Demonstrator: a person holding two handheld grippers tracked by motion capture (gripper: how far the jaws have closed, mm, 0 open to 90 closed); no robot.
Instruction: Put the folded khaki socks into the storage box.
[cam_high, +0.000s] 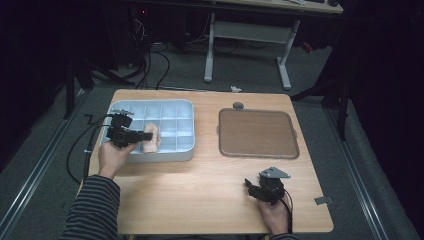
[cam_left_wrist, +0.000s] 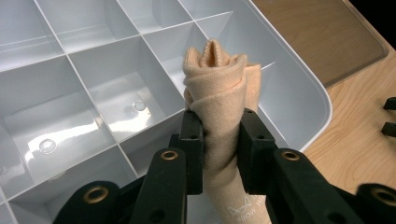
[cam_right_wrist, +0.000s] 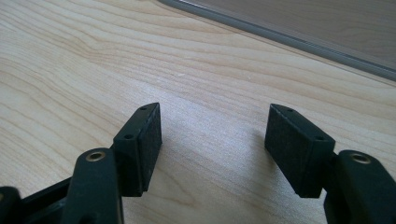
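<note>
Compartment tray (cam_high: 165, 155): left-centre of frame, on table (cam_high: 200, 200) | flat tray (cam_high: 258, 133): right of it | rolled cloth (cam_high: 151, 138): over compartment tray's lower edge.

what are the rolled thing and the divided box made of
Rolled thing: soft knit fabric, peach, matte; a ribbed weave and folded layers show, probably a sock. Divided box: hard plastic, pale blue-grey and glossy; its compartment floors throw bright reflections and bear moulding marks.

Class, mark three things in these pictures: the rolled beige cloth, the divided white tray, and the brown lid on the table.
rolled beige cloth (cam_left_wrist: 219, 88), left gripper view, on its folded upper end above the claw.
divided white tray (cam_high: 186, 154), high view, on its near right wall.
brown lid (cam_high: 257, 132), high view, on its flat middle.
</note>
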